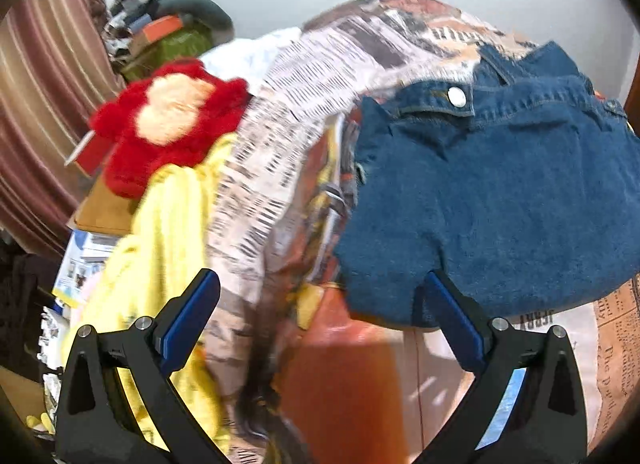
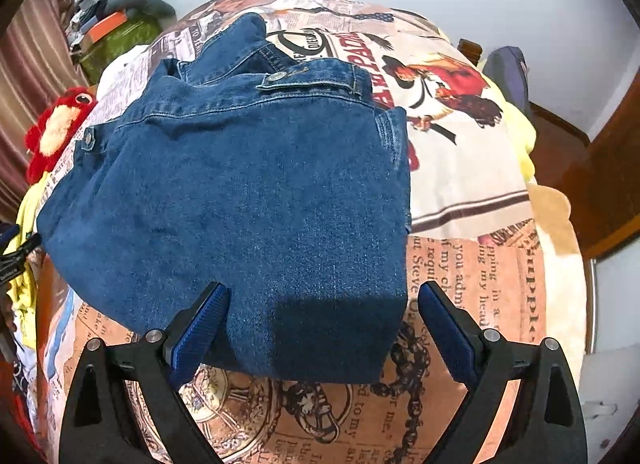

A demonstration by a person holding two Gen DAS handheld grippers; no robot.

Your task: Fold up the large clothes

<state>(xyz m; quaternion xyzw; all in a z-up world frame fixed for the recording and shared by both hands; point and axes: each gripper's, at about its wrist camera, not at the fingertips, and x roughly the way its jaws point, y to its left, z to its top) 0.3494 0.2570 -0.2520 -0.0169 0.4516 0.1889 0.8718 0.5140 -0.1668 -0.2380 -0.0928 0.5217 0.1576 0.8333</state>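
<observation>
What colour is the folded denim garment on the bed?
Dark blue denim garment with orange-tan stitching, clearest in the right wrist view.

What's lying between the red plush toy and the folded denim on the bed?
A newspaper-print bedspread, rumpled into a ridge, fills the stretch between the red plush toy and the folded denim garment; the left wrist view shows it best. Nothing else sits there.

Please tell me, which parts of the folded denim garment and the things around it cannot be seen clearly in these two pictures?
- Denim garment: inner layers hidden under its top layer in both views; right edge cut off in the left wrist view.
- Red plush toy: blurred, left wrist view.
- Printed bedcover: pattern smeared by blur, left wrist view.
- Yellow cloth: partly behind a gripper finger.
</observation>
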